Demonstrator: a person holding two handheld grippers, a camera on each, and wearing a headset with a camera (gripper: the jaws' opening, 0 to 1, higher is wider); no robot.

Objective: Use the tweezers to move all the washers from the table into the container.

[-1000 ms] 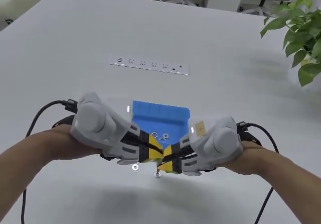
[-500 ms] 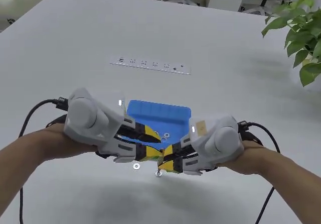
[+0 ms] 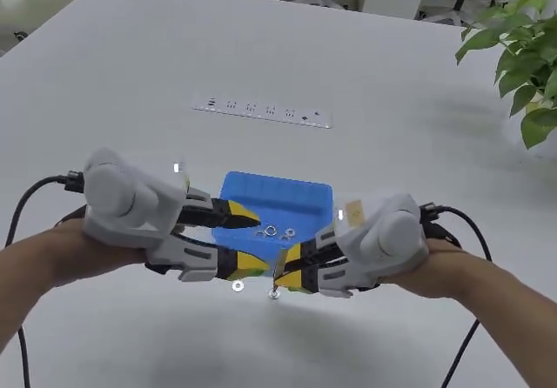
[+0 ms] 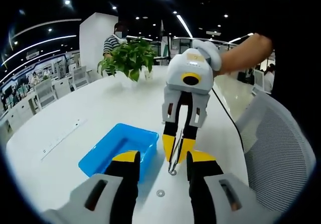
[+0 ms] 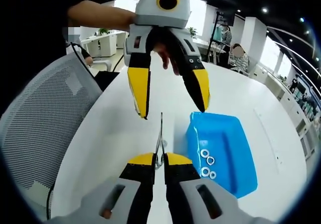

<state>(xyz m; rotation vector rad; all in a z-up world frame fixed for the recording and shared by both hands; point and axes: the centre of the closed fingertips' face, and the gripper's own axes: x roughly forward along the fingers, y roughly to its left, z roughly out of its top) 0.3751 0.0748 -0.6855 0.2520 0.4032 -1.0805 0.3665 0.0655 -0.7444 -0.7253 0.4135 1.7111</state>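
**Head view.** My left hand-held gripper (image 3: 251,244) is open, with its jaws spread wide at the near left corner of the blue container (image 3: 278,188). My right hand-held gripper (image 3: 293,270) is clamped on the tweezers (image 3: 277,277), which point down at the table (image 3: 392,127) just in front of the container. One washer (image 3: 274,295) lies at the tweezers' tip; I cannot tell whether it is pinched. A second washer (image 3: 238,286) lies on the table just to its left. Stored washers (image 3: 270,230) rest inside the container. A power strip (image 3: 261,111) lies beyond the container, and a plant (image 3: 522,66) stands at the far right.

**Left gripper view.** My own jaws are apart and hold nothing. The right hand-held gripper faces them with the tweezers between its jaws, their tip down beside the container. The second washer lies on the table between my jaws.

**Right gripper view.** My jaws are pressed flat against the tweezers. I count four stored washers at the container's near end. The left hand-held gripper stands opposite with its jaws spread.
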